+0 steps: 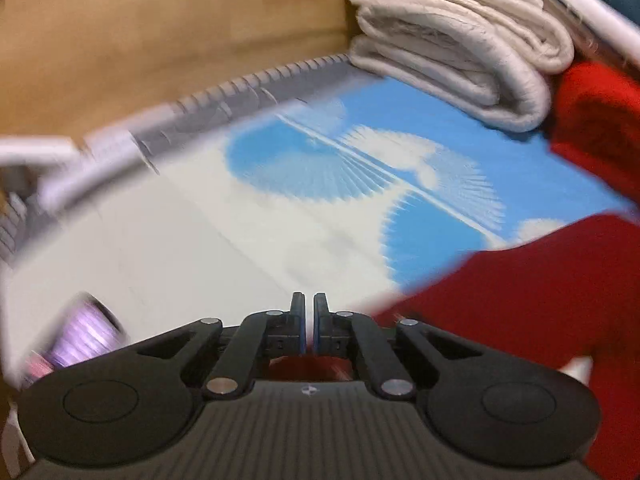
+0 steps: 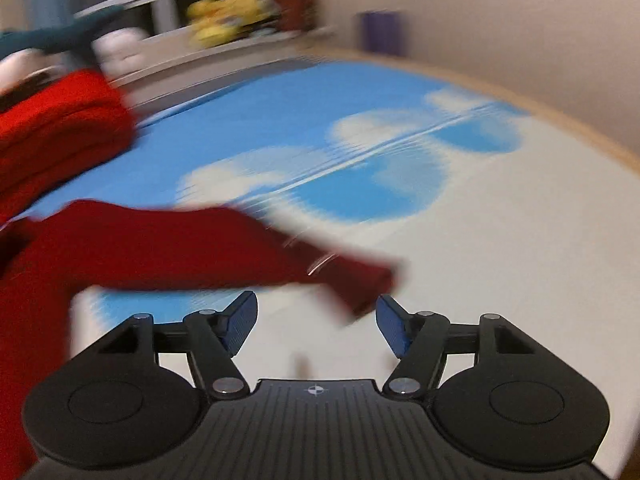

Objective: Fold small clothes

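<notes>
A red garment (image 1: 528,312) lies on the blue-and-white cloud-print surface (image 1: 304,168) at the right of the left wrist view. My left gripper (image 1: 308,312) is shut, and red cloth shows between the bases of its fingers. In the right wrist view the same red garment (image 2: 168,244) stretches from the left, a sleeve end (image 2: 360,280) hanging just in front of my right gripper (image 2: 316,320). The right gripper is open and empty. Both views are motion-blurred.
A stack of folded white cloth (image 1: 448,40) sits at the back right, with a folded red piece (image 1: 600,128) beside it, also seen in the right wrist view (image 2: 60,128). A purple object (image 1: 84,336) lies at the left. Shelves with yellow items (image 2: 228,20) stand behind.
</notes>
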Demonstrator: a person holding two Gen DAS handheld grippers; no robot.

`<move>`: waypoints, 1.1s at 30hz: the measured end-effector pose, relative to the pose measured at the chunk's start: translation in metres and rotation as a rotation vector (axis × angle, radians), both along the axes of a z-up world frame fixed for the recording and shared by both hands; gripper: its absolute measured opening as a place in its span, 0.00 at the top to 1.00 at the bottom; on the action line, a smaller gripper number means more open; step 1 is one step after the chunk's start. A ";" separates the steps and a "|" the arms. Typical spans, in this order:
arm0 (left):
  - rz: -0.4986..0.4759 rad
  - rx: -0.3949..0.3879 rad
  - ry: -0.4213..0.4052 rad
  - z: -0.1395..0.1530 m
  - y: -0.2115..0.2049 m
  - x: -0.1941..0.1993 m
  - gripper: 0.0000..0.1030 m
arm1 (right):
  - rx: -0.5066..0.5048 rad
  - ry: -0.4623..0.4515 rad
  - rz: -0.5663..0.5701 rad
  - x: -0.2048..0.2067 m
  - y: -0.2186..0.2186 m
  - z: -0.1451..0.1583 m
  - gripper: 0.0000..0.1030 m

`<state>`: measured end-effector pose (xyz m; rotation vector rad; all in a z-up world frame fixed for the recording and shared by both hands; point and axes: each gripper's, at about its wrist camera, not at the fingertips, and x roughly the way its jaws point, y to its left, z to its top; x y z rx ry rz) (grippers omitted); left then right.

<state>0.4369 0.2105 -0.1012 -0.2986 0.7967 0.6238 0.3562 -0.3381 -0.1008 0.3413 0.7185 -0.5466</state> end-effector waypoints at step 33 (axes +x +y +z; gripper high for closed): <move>-0.485 -0.433 0.053 -0.024 -0.074 -0.045 0.90 | 0.414 -0.113 0.151 -0.057 -0.017 0.030 0.90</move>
